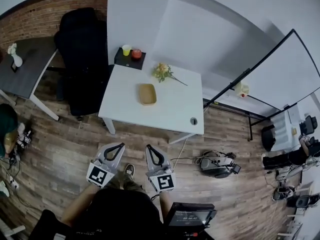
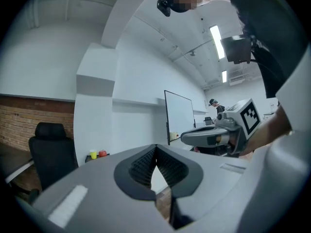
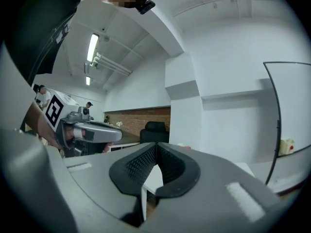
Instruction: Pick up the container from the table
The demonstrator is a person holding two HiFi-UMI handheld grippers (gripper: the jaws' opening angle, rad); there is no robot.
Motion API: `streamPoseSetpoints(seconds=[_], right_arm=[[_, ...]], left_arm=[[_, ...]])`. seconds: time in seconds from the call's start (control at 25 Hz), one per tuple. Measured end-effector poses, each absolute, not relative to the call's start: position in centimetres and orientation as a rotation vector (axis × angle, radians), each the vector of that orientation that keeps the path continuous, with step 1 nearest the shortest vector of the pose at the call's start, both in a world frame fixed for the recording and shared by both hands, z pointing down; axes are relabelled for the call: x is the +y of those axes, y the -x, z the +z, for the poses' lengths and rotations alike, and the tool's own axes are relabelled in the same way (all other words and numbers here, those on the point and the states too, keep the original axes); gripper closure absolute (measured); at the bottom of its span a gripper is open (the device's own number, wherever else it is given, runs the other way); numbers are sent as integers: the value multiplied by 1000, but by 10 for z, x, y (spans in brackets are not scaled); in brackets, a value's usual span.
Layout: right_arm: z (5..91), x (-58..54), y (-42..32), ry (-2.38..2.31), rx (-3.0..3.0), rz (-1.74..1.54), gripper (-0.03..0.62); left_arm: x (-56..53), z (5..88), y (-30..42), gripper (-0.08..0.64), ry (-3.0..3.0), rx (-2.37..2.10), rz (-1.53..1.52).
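Your torso (image 1: 120, 214) fills the bottom of the head view, and just ahead of it you hold the 2 grippers side by side over the wood floor (image 1: 65, 149), both pointing toward the white table (image 1: 175, 109). Each gripper view shows its jaws pressed together with nothing between them, so the left gripper (image 1: 120, 145) and the right gripper (image 1: 149, 147) are both closed and empty. Your target, the tan container (image 1: 147, 94), lies flat near the middle of the table, well apart from both grippers, with the near table edge and a strip of floor in between. It sits almost straight ahead of the right gripper and off to the right of the left one, so the right looks the nearer and better lined up. Its long axis seems to run away from you, which leaves the 2 long walls to left and right. By my reading you are only at the approach: you need to open a claw and come over the near edge. Flowers (image 1: 162, 73) lie beyond the container, clear of it.
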State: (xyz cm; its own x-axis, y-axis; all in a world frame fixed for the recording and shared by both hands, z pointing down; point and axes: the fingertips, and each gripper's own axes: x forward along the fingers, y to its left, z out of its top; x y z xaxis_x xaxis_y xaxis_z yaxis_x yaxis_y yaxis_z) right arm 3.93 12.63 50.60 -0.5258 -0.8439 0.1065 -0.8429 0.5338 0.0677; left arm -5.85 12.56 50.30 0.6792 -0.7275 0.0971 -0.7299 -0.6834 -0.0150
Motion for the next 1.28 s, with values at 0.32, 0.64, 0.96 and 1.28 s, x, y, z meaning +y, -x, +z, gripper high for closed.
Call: streamPoseSetpoints(seconds=[0.32,0.64,0.96,1.28], right_arm=[[533,-23,-56,-1393,-2598,46,517],[607,-164,-62,-1310,-2433,252,353],[712,-242,-69,-1211,-2257,590,224],[805,-283,-76,-1040,-2121,760,55]], left_arm=[[-1,526,48,558,-2820,-1269,138],[-136,528,49,558,-2784,-1249,86],[-186,544,65,558,-2679,-1362,219],[-190,558,64,558,-2458,-1573,321]])
